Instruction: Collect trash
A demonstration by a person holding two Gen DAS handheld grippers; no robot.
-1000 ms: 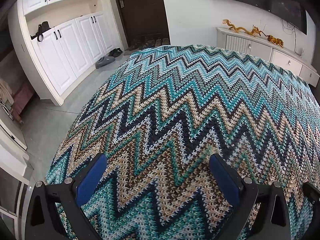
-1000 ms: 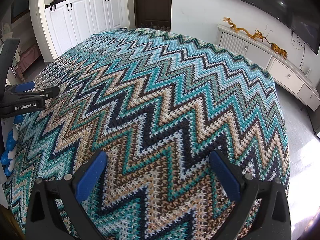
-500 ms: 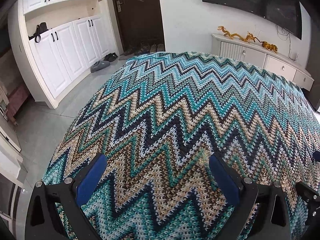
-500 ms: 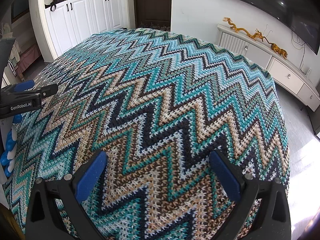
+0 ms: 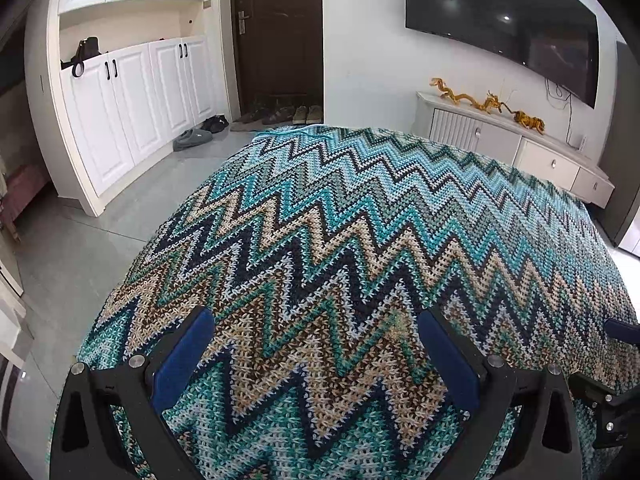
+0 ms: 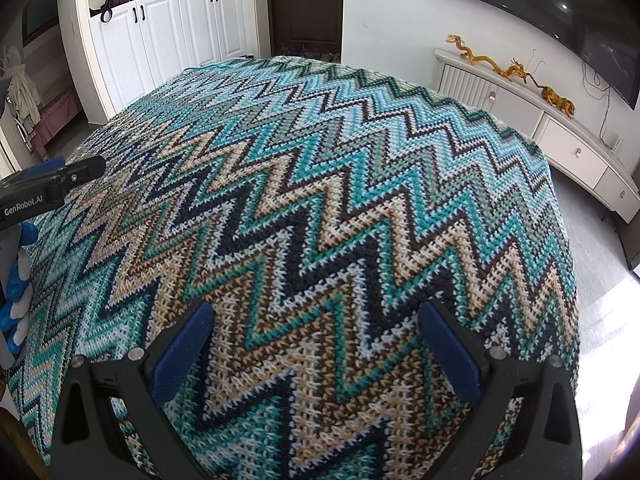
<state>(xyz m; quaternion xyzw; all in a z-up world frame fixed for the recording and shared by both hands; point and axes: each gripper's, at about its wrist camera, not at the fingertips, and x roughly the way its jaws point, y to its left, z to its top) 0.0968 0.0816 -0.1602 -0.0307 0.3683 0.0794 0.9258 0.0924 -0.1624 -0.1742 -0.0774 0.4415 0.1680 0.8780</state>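
left gripper [image 5: 316,352]: jaws apart, nothing between them. right gripper [image 6: 316,344]: jaws apart, likewise empty. both hover over a cloth [image 5: 360,240] in a knitted-looking zigzag pattern of teal, tan and navy, lying flat and free of objects.

trash: none seen in either view. its place cannot be told. handling can only be judged in general: household litter is likely light, soft and crushable, best pinched at an edge or a crumpled fold.

surroundings, left view: white panelled cabinets [image 5: 132,96] at 10 o'clock, dark door [image 5: 280,32] at 12, shoes [image 5: 280,114] on grey tiles below it, low white console [image 5: 520,148] at 2 carrying gold dragons [image 5: 486,102], glossy black screen [image 5: 500,20] above.
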